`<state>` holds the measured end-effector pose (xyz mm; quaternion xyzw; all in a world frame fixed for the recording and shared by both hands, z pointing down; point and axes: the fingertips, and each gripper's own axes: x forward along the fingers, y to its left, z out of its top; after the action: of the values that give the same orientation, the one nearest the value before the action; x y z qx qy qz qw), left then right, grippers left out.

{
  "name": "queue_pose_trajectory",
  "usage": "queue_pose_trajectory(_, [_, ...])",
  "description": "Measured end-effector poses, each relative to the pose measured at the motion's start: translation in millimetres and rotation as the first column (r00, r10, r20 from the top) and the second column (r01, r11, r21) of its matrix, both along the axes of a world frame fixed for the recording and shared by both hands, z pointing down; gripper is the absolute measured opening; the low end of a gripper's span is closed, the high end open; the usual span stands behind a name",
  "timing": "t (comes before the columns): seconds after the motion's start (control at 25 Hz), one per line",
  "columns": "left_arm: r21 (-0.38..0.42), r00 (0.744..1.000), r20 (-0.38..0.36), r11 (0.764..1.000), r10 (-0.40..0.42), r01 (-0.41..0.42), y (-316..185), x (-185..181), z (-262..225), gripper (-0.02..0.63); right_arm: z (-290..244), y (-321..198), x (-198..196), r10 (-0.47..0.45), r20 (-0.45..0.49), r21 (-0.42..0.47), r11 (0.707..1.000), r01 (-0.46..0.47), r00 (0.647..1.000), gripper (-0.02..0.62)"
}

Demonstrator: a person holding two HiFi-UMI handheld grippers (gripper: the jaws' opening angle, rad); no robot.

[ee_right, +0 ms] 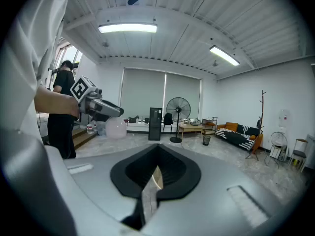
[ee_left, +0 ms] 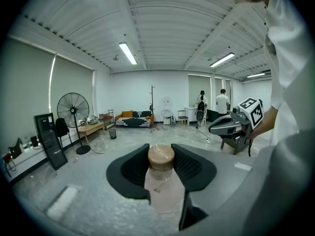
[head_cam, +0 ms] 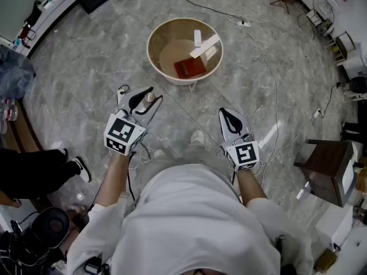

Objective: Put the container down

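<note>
The left gripper point(head_cam: 143, 103) is pinching the cork-lidded container point(ee_left: 161, 157) between its fingers, holding it in the air above the floor. The set-down appears not yet begun, and is calling for a steady lowering, perhaps onto the round surface point(head_cam: 149, 48) ahead. The right gripper point(head_cam: 229, 118) is hanging empty, fingers pressed together.

Big open lab/office space. Grey tile floor point(head_cam: 86, 56) with loose cables point(head_cam: 274, 79), ceiling strip lights point(ee_left: 127, 53), roller blinds point(ee_right: 142, 95), pedestal fan point(ee_left: 73, 113), desk point(ee_left: 91, 128), sofa point(ee_left: 133, 119) and coat stand point(ee_left: 151, 107) at the far wall.
</note>
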<state>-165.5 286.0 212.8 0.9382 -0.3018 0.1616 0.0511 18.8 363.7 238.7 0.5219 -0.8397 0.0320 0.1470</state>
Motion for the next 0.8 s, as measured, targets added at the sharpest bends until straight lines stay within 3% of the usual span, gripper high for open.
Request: queue_pose_trajectory(0.8, [-0.012,1.0,-0.001,1.0,-0.001,0.001,-23.7,12.9,-0.9,0.143,-5.3,-19.7,10.2,-0.01,0.023,0.038,0.999,0.009,1.0,0.006])
